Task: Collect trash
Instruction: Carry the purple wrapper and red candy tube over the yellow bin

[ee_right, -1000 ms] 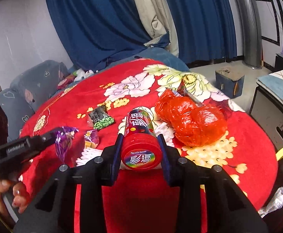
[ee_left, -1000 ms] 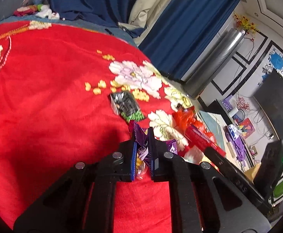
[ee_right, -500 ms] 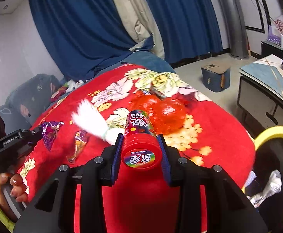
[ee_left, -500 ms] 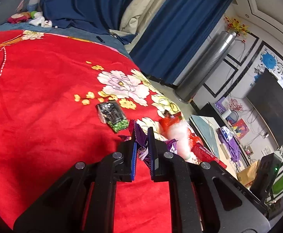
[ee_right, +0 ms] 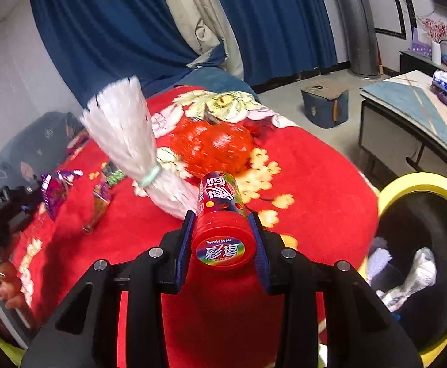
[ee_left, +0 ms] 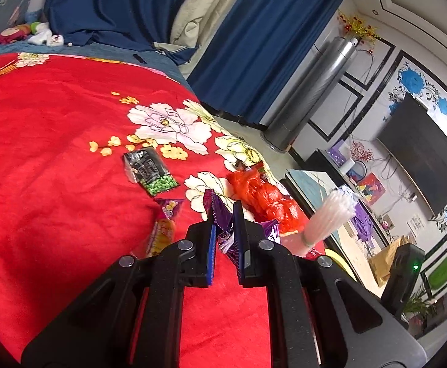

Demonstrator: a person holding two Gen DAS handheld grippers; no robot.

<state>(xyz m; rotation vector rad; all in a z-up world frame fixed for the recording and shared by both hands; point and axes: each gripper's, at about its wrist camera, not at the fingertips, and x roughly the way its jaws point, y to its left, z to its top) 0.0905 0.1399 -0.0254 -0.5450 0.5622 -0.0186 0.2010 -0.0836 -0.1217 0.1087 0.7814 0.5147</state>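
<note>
Above a bed spread with a red floral blanket [ee_left: 55, 159], the left claw [ee_left: 223, 230] pinches a crinkled purple foil wrapper [ee_left: 215, 211], while the right claw [ee_right: 220, 230] grips a red cylindrical plastic candy tub [ee_right: 219, 214]. A white tied bundle of thin sticks [ee_right: 125, 141] rides beside the tub. A yellow-rimmed black bin [ee_right: 422, 184] stands at the bed's edge.

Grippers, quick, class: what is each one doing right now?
Left gripper: shut on a purple wrapper.
Right gripper: shut on a red tube.
</note>
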